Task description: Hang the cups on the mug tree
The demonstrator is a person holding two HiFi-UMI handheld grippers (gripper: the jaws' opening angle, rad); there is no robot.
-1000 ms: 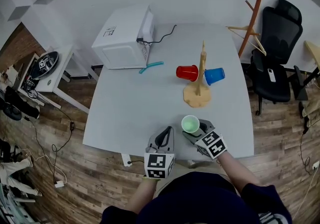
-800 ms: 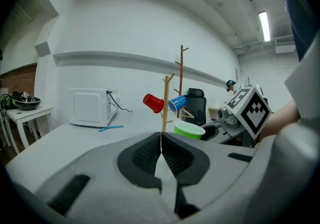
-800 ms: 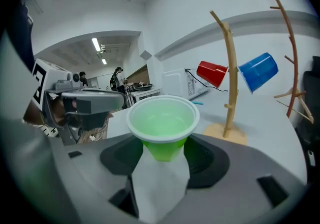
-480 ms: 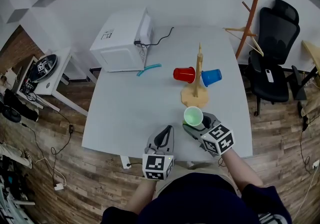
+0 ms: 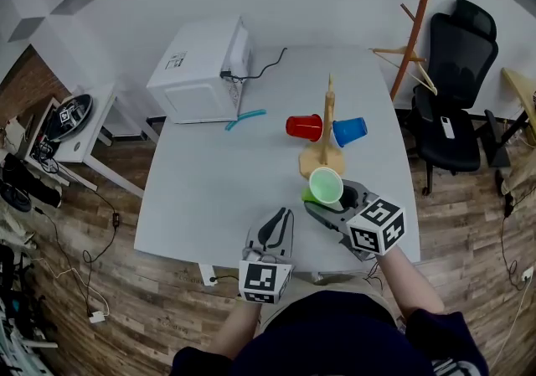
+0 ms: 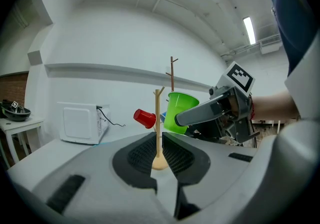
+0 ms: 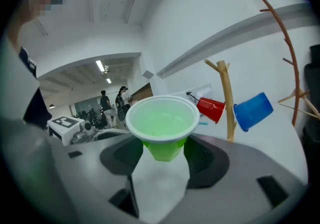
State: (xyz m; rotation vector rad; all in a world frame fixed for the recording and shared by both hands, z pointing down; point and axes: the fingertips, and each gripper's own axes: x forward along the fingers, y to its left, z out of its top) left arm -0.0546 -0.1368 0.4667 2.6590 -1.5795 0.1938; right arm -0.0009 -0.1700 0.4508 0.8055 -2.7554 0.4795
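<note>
Left gripper low, jaws together, empty; right gripper higher, jaws clamping green cup.

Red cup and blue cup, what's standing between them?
The mug tree's wooden pole stands between the red cup and blue cup, seen in the head view.

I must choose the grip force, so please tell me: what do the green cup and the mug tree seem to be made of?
The green cup: probably thin plastic, smooth and slightly translucent; light glows through its wall and the rim is whitish. The mug tree: likely pale unpainted wood, matte; tan colour, branch-like pegs.
</note>
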